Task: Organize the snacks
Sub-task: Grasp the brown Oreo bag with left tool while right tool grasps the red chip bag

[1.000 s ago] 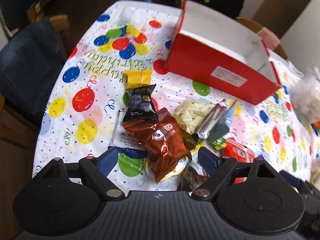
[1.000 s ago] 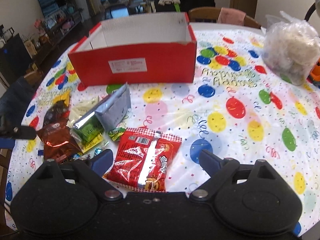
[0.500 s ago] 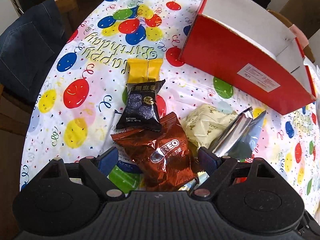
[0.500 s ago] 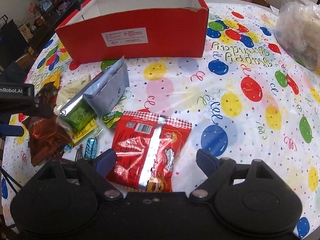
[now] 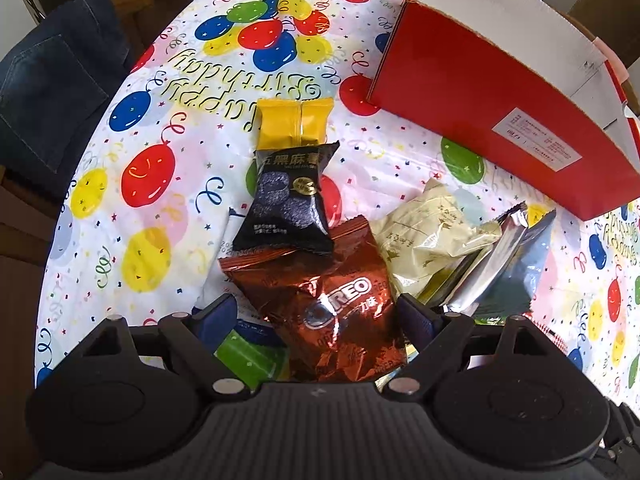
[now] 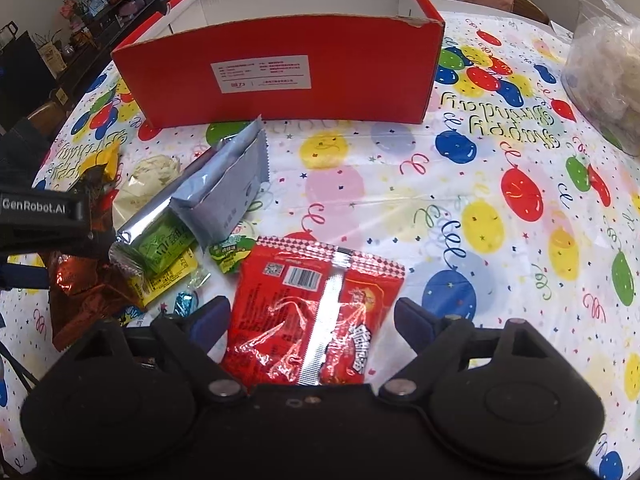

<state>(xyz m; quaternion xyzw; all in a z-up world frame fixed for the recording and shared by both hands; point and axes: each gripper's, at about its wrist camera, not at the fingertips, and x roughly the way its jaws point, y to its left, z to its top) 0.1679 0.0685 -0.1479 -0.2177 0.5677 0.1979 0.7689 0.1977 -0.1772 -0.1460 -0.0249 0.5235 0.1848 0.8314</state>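
The left gripper point(image 5: 316, 312) hangs with jaws wide over the brown Oreo packet point(image 5: 324, 304), which lies between its fingers without either pad pressing on it; the packet's long axis runs away from the gripper toward the black sesame packet point(image 5: 290, 204) overlapping its far end. Beyond that, a yellow packet point(image 5: 294, 122) continues the same line toward the tabletop's far edge. The right gripper point(image 6: 312, 316) is likewise spread wide, the red snack bag point(image 6: 316, 308) lying flat between its fingers (seam side up), lengthwise toward the red box point(image 6: 280, 76). That box stands open-topped near the far edge of the balloon tablecloth point(image 6: 500, 220).
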